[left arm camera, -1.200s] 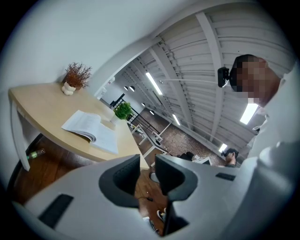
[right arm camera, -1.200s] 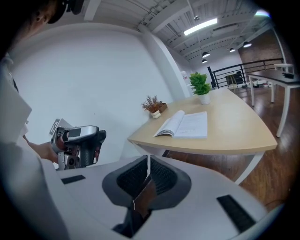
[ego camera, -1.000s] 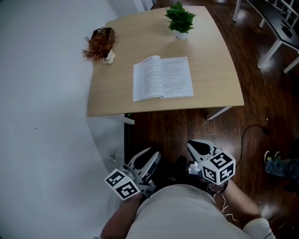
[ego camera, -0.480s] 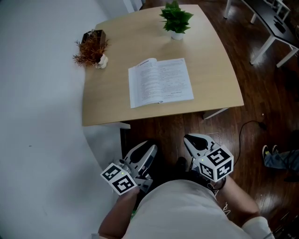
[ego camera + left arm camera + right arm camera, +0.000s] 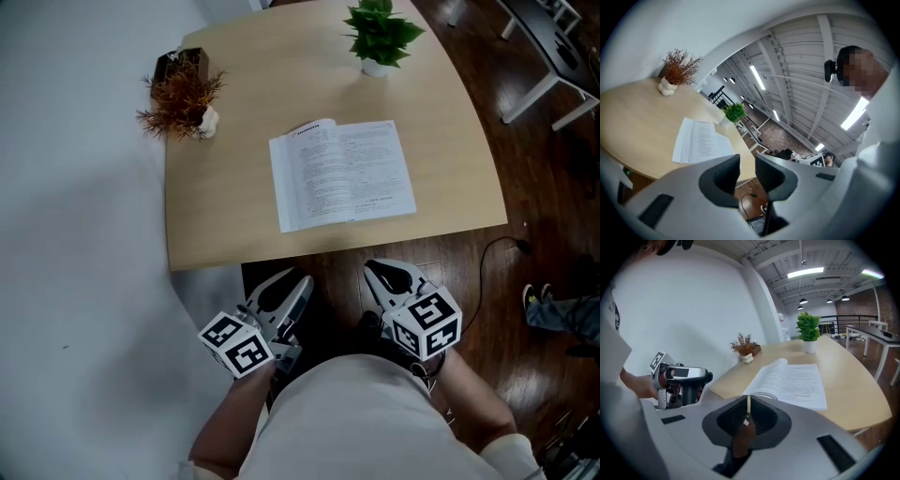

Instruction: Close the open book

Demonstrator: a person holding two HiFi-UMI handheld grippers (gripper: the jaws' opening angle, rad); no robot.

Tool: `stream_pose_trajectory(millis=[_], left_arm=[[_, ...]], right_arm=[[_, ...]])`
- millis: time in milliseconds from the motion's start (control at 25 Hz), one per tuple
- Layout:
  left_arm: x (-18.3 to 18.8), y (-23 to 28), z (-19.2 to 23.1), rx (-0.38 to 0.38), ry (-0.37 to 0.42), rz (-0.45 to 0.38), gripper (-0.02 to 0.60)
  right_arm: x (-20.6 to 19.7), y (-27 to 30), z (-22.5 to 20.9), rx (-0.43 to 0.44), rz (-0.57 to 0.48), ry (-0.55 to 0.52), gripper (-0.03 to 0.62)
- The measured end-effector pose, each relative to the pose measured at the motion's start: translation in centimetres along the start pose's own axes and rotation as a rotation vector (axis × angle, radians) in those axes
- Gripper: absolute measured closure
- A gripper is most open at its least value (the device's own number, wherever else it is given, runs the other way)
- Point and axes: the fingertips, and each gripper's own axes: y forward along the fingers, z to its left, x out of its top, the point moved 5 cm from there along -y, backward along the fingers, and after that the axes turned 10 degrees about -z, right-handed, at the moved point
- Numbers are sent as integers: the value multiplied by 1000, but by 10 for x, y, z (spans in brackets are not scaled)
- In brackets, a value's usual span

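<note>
The open book (image 5: 342,173) lies flat on the light wooden table (image 5: 220,211), near its front edge; its pages also show in the left gripper view (image 5: 701,145) and the right gripper view (image 5: 790,380). Both grippers hang just short of the table's front edge, over the dark floor. My left gripper (image 5: 286,286) points at the table left of the book, its jaws a narrow gap apart with nothing between them (image 5: 747,161). My right gripper (image 5: 386,277) is below the book's right half, and its jaws meet in a thin line (image 5: 748,401), empty.
A green potted plant (image 5: 378,37) stands at the table's far side and a dried reddish plant (image 5: 180,94) in a small pot at its far left. A white wall runs along the left. White desk legs (image 5: 534,94) and a cable (image 5: 497,253) are on the floor at right.
Both grippers have come nearer to the table's front edge. The table and book sit lower and closer in the head view. Neither gripper's jaws have visibly changed.
</note>
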Motion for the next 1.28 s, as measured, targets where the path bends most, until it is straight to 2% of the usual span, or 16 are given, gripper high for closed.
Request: stream_pose_trajectory(millis=[320, 560, 720, 840, 1040, 1280], left_arm=[[30, 3, 52, -4, -16, 33, 508], [37, 6, 80, -19, -34, 64, 508], [36, 10, 91, -38, -47, 89, 508], [34, 15, 97, -47, -50, 104, 508], [28, 22, 99, -47, -55, 109, 508], [24, 25, 101, 5, -67, 75, 508]], right_arm=[[9, 64, 11, -59, 39, -45, 591], [10, 106, 14, -145, 75, -178, 509], [6, 132, 12, -209, 102, -292, 388], [3, 149, 6, -247, 126, -355, 341], [-6, 175, 2, -243, 166, -433, 336], [-22, 196, -8, -227, 252, -474, 336]])
